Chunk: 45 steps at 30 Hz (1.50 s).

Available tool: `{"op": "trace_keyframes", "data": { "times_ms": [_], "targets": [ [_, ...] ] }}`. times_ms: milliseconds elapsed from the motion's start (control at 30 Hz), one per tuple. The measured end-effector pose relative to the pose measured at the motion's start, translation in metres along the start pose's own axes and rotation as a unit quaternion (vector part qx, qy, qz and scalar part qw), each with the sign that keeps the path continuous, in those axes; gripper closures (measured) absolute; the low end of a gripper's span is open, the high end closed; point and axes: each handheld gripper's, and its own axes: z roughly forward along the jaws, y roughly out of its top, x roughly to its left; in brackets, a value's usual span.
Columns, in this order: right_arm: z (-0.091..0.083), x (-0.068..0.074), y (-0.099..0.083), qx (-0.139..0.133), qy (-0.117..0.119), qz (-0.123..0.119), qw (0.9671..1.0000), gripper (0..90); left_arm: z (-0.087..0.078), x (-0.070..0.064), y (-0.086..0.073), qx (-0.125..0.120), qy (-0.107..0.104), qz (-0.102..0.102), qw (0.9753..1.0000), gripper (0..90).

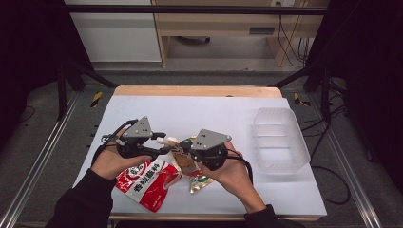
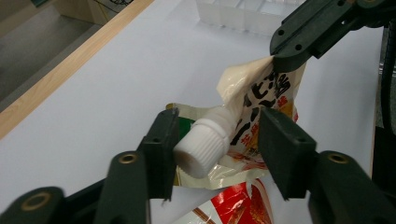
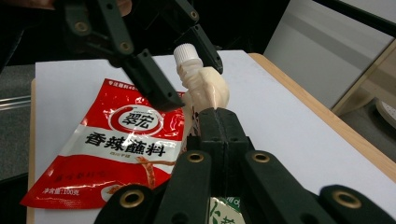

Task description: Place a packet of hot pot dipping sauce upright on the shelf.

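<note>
**Cap sits between the open left tongs while the right tongs pinch the pouch**

The right tongs are closed on the cream-coloured, black-lettered spouted plastic pouch, pinching the flat film just below its neck and holding it up off the white table cover. In the left gripper view the same tongs come in from the upper right and clamp the pouch's top edge.

The left tongs are open, jaws spread to either side of the ribbed white screw cap. The cap lies nearer one jaw, and I cannot tell whether that jaw touches it yet; there is a clear gap to the other. Nothing is gripped on that side.

What the next move turns on, as I judge it: the spout's long axis points away from the right tongs and almost straight down the throat of the left tongs, cap end first. So the left hand is the nearer one for the cap, and it would need only to close square across the ribs, then twist about that axis while the right tongs hold the pouch fast.

Under both tongs lies a flat red foil sachet with white lettering, untouched. A clear plastic tray stands well apart, beyond the right tongs.
</note>
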Motion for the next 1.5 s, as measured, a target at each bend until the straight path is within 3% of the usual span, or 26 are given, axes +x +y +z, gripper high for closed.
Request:
{"op": "trace_keyframes", "data": {
  "times_ms": [200, 300, 533, 767, 867, 1000, 1100, 1267, 1433, 1500],
  "targets": [
    [0.001, -0.001, -0.003, 0.003, 0.001, 0.007, 1.0000, 90.0, 0.002, 0.002, -0.001, 0.012, -0.003, -0.001, 0.9999, 64.1],
    [0.000, -0.004, -0.005, 0.003, -0.003, 0.010, 0.9999, 90.0, 0.003, 0.001, -0.001, 0.015, -0.022, -0.002, 0.9996, 70.5],
    [-0.006, -0.011, -0.009, -0.004, -0.003, 0.024, 0.9997, 90.0, 0.000, 0.000, 0.013, 0.011, -0.040, 0.004, 0.9991, 72.6],
    [-0.013, -0.016, -0.007, 0.002, 0.004, 0.023, 0.9997, 89.1, -0.006, -0.003, 0.035, 0.040, -0.043, 0.037, 0.9976, 73.7],
    [-0.014, -0.018, -0.004, 0.017, 0.006, 0.010, 0.9998, 80.9, -0.007, -0.004, 0.042, 0.053, -0.040, 0.049, 0.9966, 73.8],
    [-0.018, -0.023, 0.005, 0.044, -0.009, -0.009, 0.9990, 60.9, -0.011, -0.003, 0.043, 0.058, -0.035, 0.056, 0.9961, 73.9],
    [-0.015, -0.025, 0.011, 0.084, -0.009, -0.043, 0.9955, 45.7, -0.012, -0.002, 0.043, 0.059, -0.036, 0.059, 0.9959, 73.8],
    [-0.008, -0.032, 0.022, 0.126, -0.005, -0.078, 0.9889, 33.8, -0.012, -0.001, 0.042, 0.057, -0.040, 0.066, 0.9954, 73.8],
    [0.003, -0.039, 0.030, 0.163, 0.046, -0.096, 0.9808, 20.2, -0.012, -0.002, 0.042, 0.057, -0.043, 0.071, 0.9949, 73.8],
    [0.007, -0.040, 0.032, 0.168, 0.058, -0.099, 0.9791, 21.9, -0.012, -0.003, 0.042, 0.057, -0.045, 0.073, 0.9947, 73.8]
  ]
}}
